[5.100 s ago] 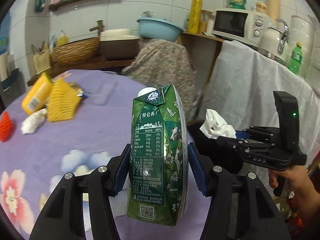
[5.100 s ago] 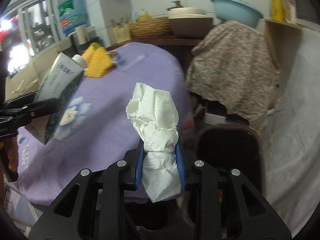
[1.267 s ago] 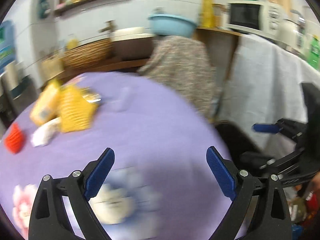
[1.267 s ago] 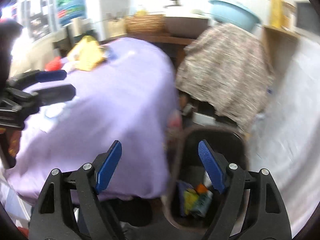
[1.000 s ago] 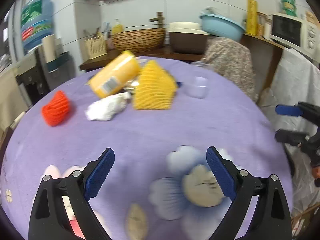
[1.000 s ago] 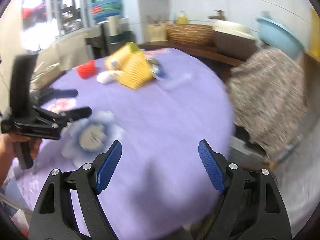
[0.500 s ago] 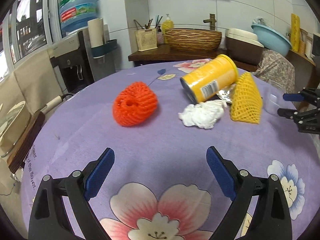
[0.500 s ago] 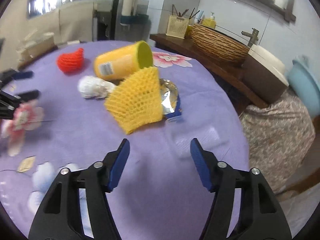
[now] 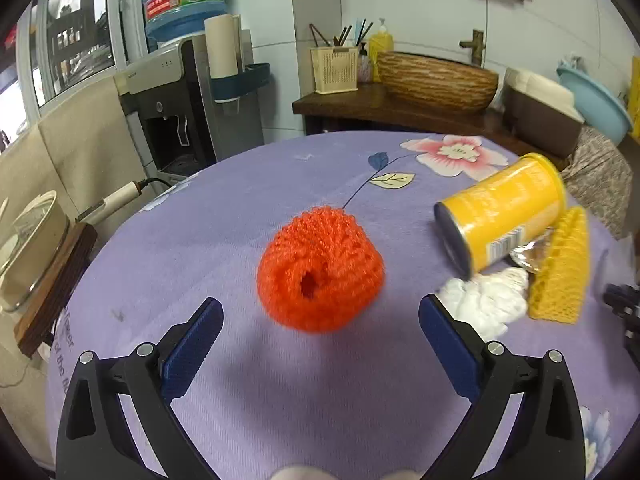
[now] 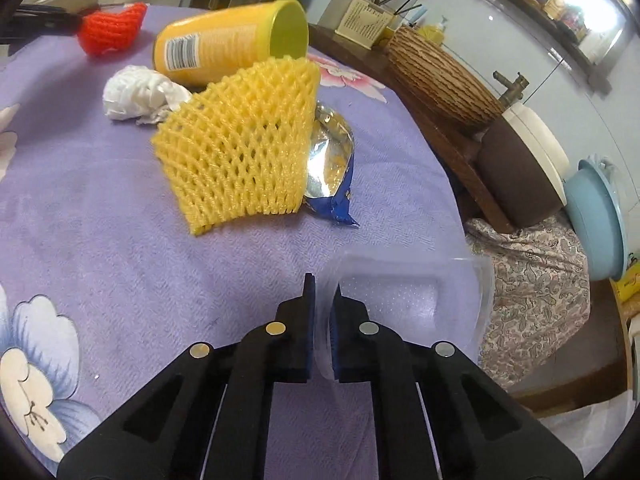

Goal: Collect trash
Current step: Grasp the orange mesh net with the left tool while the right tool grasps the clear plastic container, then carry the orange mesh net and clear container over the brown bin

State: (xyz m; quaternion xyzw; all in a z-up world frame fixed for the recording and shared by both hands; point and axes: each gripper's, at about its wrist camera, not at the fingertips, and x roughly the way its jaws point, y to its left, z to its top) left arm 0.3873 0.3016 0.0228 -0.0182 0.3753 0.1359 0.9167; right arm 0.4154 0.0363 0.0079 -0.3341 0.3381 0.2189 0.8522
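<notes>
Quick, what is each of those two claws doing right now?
Left gripper: open, empty, facing the orange foam net.
Right gripper: shut on the clear plastic cup.

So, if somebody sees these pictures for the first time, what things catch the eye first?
The orange foam net stands out most, lying on the purple tablecloth just ahead of the open left gripper. The yellow foam net leans against the tipped yellow can. The right gripper is shut on the rim of a clear plastic cup.
</notes>
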